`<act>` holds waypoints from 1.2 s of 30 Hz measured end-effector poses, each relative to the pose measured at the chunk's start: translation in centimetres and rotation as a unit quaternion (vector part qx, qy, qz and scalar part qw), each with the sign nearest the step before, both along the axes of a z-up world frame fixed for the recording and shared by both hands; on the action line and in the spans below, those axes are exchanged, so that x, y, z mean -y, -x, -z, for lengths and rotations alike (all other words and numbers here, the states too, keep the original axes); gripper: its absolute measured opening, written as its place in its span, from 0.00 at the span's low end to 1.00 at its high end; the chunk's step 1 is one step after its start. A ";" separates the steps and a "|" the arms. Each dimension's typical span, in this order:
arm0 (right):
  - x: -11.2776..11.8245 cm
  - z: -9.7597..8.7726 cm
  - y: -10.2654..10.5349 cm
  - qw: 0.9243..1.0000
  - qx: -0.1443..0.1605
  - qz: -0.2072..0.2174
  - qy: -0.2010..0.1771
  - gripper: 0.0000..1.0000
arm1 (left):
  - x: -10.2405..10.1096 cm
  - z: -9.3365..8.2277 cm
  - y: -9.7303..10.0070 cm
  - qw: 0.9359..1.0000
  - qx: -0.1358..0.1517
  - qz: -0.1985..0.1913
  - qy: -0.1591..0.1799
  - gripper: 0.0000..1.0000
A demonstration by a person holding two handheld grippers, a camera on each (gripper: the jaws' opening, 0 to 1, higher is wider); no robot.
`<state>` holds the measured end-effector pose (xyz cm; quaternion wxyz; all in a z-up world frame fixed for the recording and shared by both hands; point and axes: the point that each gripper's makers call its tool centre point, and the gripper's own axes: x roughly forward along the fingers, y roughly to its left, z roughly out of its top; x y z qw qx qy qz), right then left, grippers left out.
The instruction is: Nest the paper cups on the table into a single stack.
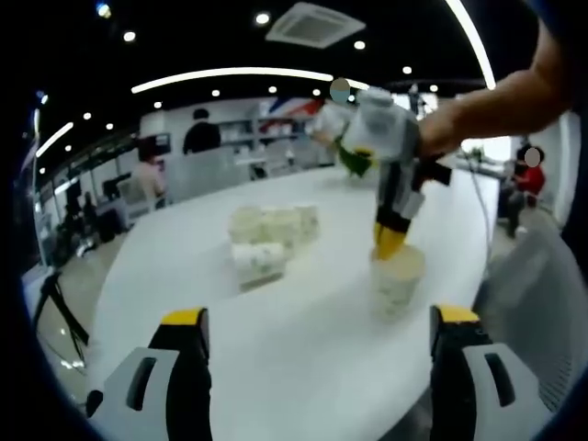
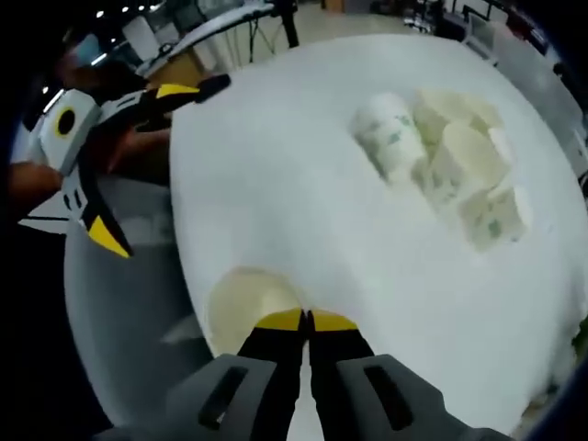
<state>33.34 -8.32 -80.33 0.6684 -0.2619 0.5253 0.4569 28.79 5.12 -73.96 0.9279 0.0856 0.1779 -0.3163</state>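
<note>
An upright paper cup (image 1: 397, 280) stands near the white table's (image 1: 303, 367) right edge. My right gripper (image 1: 389, 241) comes down on it from above, held by a person's hand, and its yellow tips pinch the rim. In the right gripper view the jaws (image 2: 306, 320) are pressed together on that cup's (image 2: 241, 308) rim. Several more paper cups (image 1: 271, 234) lie on their sides in a loose pile mid-table, the same pile (image 2: 441, 165) lying beyond the held cup. My left gripper (image 1: 320, 316) hangs wide open with nothing between its jaws, off the table's edge (image 2: 145, 163).
A green object (image 1: 354, 161) sits at the table's far end. A grey chair (image 1: 524, 276) stands just past the right edge by the cup. People stand and sit in the office behind. The table's rounded edge (image 2: 184, 276) runs close to the held cup.
</note>
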 end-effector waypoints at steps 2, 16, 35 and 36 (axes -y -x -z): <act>-0.4 -0.1 0.0 1.000 0.001 0.005 -0.010 0.00 | -0.2 -0.1 -0.1 1.000 -0.004 -0.007 0.011 0.98; -0.8 -2.0 -0.6 0.995 0.061 -0.001 -0.080 0.33 | -0.9 0.0 -0.3 0.998 0.033 -0.016 -0.045 0.97; 5.4 -8.1 0.4 0.902 0.304 0.209 -0.223 0.79 | -1.2 -1.3 -0.7 0.997 -0.013 -0.031 0.073 0.98; 5.8 -8.3 0.8 0.894 0.313 0.218 -0.233 0.82 | -1.0 -1.3 -0.7 0.996 -0.019 -0.028 0.083 0.98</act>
